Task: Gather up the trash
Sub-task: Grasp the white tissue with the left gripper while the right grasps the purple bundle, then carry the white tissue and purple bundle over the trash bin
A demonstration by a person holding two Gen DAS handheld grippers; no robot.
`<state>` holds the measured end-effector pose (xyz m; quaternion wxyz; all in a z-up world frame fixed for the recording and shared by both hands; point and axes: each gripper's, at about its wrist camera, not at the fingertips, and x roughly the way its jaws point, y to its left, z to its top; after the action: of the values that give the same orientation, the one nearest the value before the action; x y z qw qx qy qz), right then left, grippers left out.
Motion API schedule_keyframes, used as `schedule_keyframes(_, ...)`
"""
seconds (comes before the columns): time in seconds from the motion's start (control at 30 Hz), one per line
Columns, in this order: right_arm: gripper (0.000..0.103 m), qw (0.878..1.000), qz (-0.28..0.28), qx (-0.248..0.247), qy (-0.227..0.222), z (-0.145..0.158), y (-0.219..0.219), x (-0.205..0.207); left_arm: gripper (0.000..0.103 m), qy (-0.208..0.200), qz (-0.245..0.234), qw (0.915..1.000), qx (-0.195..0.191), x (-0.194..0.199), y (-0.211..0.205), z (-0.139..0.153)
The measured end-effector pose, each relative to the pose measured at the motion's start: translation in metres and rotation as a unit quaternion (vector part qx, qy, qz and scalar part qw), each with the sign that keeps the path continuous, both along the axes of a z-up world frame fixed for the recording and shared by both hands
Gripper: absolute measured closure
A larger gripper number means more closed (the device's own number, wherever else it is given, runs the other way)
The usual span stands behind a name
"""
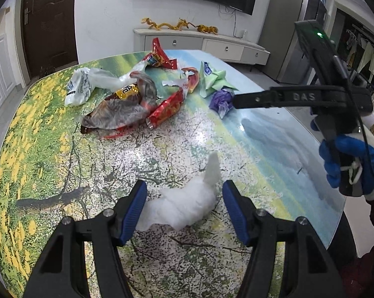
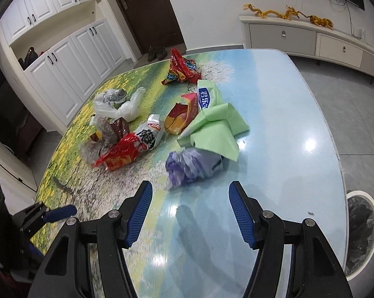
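Note:
Trash lies on a table [image 1: 50,149] printed with a landscape. My left gripper [image 1: 184,211] is open low over the near part, with a white fluffy wad [image 1: 182,206] between its blue pads, which stand just off it. My right gripper [image 2: 190,211] is open and empty, just short of a crumpled purple bag [image 2: 192,166]. In the left wrist view the right gripper [image 1: 236,100] comes in from the right, tips beside the purple bag [image 1: 221,100]. Beyond lie a green wrapper [image 2: 211,129], red snack bags [image 2: 127,151] and a white plastic bag [image 2: 115,104].
A round bin [image 2: 360,228] lined with a dark bag stands on the floor past the table's right edge. A gloved hand [image 1: 348,164] holds the right gripper. White cupboards [image 2: 62,57] and a low sideboard [image 2: 311,37] line the walls.

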<state>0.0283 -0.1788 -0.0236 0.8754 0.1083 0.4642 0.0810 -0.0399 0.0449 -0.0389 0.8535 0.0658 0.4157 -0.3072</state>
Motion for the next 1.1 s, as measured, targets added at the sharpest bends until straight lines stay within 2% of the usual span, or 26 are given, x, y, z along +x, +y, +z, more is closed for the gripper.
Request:
schedule_keyframes(0.43, 0.039, 1.000, -0.015, 0.002, 0.009, -0.010, 0.004, 0.035, 0.044, 0.010, -0.015, 0.9998, 0.005, 0.004, -0.005, -0.005)
schedule_keyframes(0.6, 0.040, 1.000, -0.012, -0.006, 0.006, -0.012, 0.007, 0.038, 0.057, 0.015, -0.014, 0.9998, -0.004, 0.006, -0.002, -0.005)
schedule_keyframes(0.67, 0.045, 1.000, -0.009, -0.011, 0.008, -0.014, 0.008, 0.037, 0.062, 0.015, -0.014, 0.9998, -0.006, 0.005, -0.001, -0.005)
schedule_keyframes(0.8, 0.048, 1.000, -0.002, -0.016, 0.002, -0.013, 0.010, 0.032, 0.073, 0.012, -0.018, 0.9998, -0.005, 0.001, -0.002, -0.005)
schedule_keyframes(1.1, 0.050, 0.999, 0.039, 0.006, -0.010, -0.004, 0.014, 0.000, 0.076, -0.011, 0.011, 0.9999, 0.005, -0.005, 0.003, 0.003)
